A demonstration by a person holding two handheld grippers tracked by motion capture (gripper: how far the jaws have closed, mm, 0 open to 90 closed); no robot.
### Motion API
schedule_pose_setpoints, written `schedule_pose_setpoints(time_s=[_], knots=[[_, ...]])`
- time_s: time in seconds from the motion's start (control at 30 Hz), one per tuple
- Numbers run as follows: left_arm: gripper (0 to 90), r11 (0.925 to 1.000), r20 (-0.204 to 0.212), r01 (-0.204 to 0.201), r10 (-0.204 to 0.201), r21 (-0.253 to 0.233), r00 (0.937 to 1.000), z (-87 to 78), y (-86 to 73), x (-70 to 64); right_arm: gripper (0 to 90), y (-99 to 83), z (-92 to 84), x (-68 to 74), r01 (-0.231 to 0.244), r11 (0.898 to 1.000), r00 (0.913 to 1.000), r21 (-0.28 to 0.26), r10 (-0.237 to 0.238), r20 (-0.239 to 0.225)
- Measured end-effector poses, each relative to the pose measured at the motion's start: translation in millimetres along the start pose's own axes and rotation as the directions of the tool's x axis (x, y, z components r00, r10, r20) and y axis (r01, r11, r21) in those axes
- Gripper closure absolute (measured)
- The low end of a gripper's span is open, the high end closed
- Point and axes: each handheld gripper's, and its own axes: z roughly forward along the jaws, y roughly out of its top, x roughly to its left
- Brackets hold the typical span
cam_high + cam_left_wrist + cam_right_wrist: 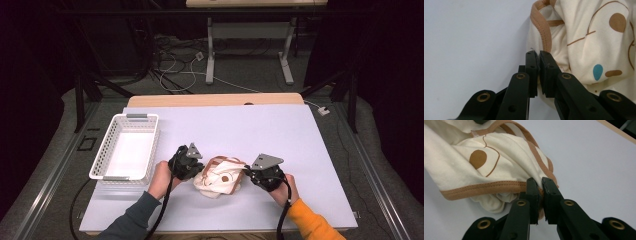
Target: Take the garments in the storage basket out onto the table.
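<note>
Garment pinched at both ends

Cloth is soft, light, limp: cream baby garment point(220, 176) w/ brown trim, bunched mid-front of worktop point(280, 135), between both hands. Left tongs point(538, 55) clamped on its side edge by the brown binding; right tongs point(539, 182) clamped on trimmed hem. Best hold is the stitched binding, probably less slip than plain fabric. Will sag, not tear. White basket point(150, 145) sits just left.
</note>
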Motion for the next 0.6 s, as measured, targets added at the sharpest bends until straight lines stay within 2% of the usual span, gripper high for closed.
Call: schedule_pose_setpoints(time_s=[0.03,0.07,0.1,0.27,0.3,0.37,0.47,0.6], knots=[[85.1,0.9999,-0.008,0.011,-0.011,-0.013,0.9999,-0.7,-0.7,-1.3,84.3,0.2,-0.4,-0.2,0.001,1.000,1.0000,-0.002,-0.001,0.000],[85.1,1.0000,-0.013,-0.001,0.001,-0.007,0.9999,-2.6,-1.0,-0.7,84.2,0.2,-0.8,0.0,-0.004,1.000,1.0000,-0.002,0.004,0.004],[85.1,0.9998,-0.013,0.011,-0.011,-0.017,0.9998,-3.4,-1.9,-1.4,84.3,0.3,-1.1,-1.0,0.005,1.000,1.0000,-0.005,-0.005,0.005],[85.2,0.9994,-0.032,0.016,-0.017,-0.031,0.9994,-11.0,-6.4,-1.7,84.3,0.6,-2.9,-1.3,-0.001,1.000,0.9998,-0.015,0.001,0.019],[85.2,0.9990,-0.025,0.019,-0.020,-0.040,0.9995,-12.7,-7.0,-1.5,84.3,0.9,-3.8,-1.2,-0.002,1.000,0.9998,-0.021,0.002,0.022],[85.2,0.9978,0.036,0.033,-0.031,-0.057,0.9989,-17.0,-8.6,3.9,84.4,1.4,-5.0,-1.6,0.002,1.000,0.9996,-0.031,-0.001,0.028],[85.2,0.9962,0.025,0.048,-0.046,-0.073,0.9986,-20.0,-10.2,3.5,84.5,1.6,-7.1,-2.1,0.006,0.999,0.9993,-0.041,-0.004,0.038],[85.2,0.9960,0.018,0.044,-0.043,-0.078,0.9989,-23.1,-10.8,1.7,84.5,1.9,-8.6,-2.5,0.003,0.999,0.9989,-0.048,-0.001,0.047]])
